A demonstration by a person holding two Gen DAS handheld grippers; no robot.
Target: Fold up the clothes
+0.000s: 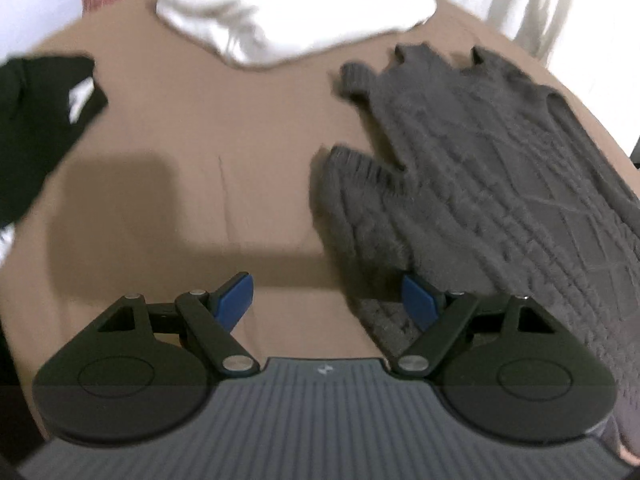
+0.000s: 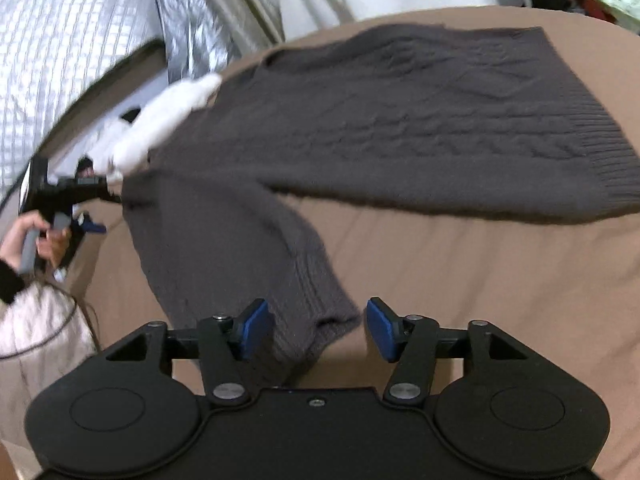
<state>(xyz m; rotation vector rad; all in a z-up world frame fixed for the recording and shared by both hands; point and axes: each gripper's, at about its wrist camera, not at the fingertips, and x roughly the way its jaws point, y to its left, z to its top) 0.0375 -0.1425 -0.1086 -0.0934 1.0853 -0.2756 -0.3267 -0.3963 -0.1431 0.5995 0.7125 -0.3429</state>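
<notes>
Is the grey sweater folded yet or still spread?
Mostly spread. The grey sweater lies flat on the brown sheet, hem extended; one sleeve trails out toward the open right gripper.

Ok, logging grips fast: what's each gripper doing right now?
Left gripper: open, holding nothing.
Right gripper: open, sweater cuff between the pads, not pinched.

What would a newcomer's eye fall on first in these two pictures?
The dark grey cable-knit sweater spread across the tan bed sheet, one sleeve trailing toward the open right gripper. Next, the white garment heaped at the sheet's far edge, beyond the open left gripper.
</notes>
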